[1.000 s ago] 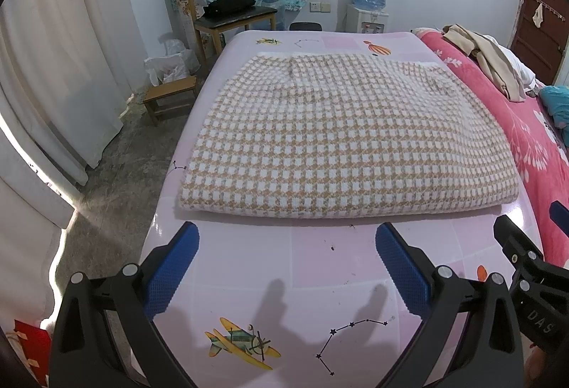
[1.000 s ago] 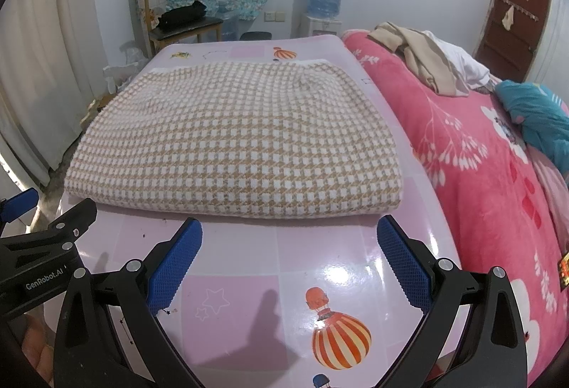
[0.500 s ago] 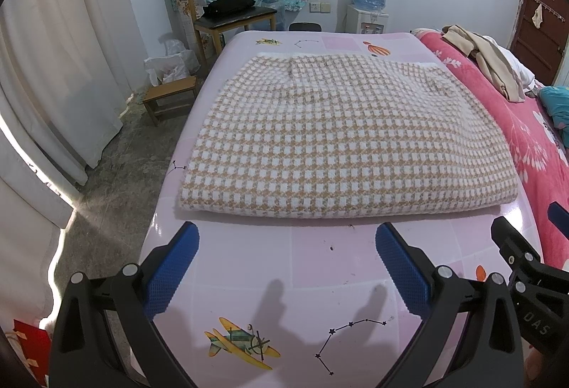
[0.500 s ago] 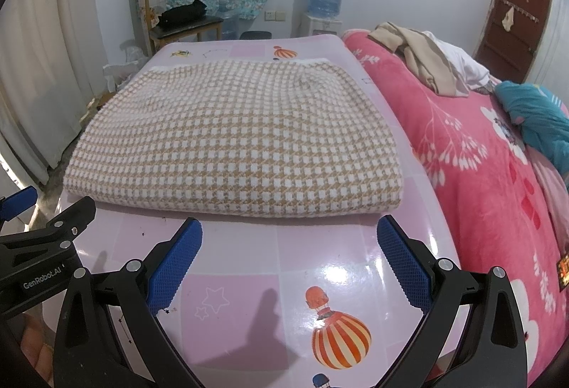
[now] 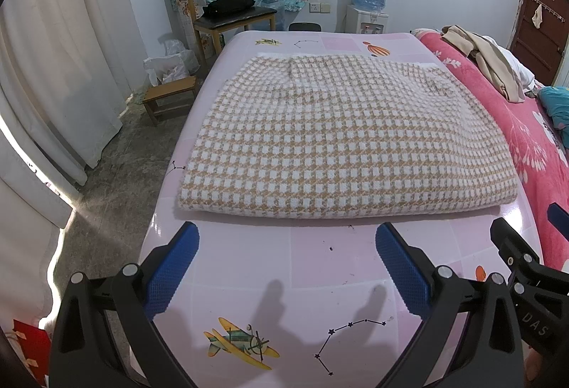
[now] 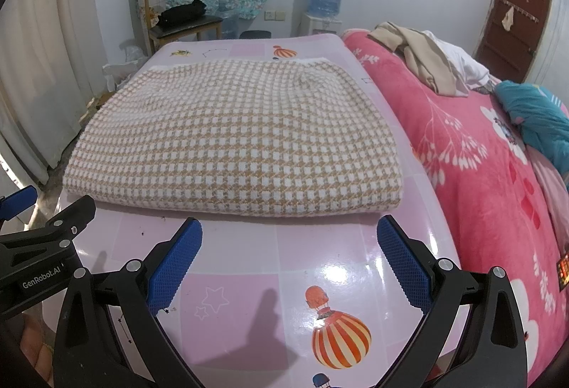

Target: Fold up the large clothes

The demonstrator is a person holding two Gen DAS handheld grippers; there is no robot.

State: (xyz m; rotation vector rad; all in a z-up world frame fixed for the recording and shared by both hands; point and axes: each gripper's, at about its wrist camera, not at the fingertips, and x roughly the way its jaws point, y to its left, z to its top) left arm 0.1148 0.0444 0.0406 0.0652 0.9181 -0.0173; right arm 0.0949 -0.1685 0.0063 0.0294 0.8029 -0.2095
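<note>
A tan-and-white checked garment (image 5: 341, 139) lies folded flat on a glossy pink table (image 5: 320, 267); it also shows in the right wrist view (image 6: 242, 139). My left gripper (image 5: 286, 238) is open and empty, just short of the garment's near folded edge. My right gripper (image 6: 290, 231) is open and empty, also just short of that edge, to the right of the left one. The right gripper's body shows at the right edge of the left wrist view (image 5: 526, 267). The left gripper's body shows at the left of the right wrist view (image 6: 42, 245).
A pink flowered bed (image 6: 480, 157) with beige clothes (image 6: 423, 60) and a teal item (image 6: 537, 114) adjoins the table's right side. A wooden chair (image 5: 227, 14), a small stool (image 5: 170, 100), a water dispenser (image 5: 370, 4) and white curtains (image 5: 53, 68) stand at the back and left.
</note>
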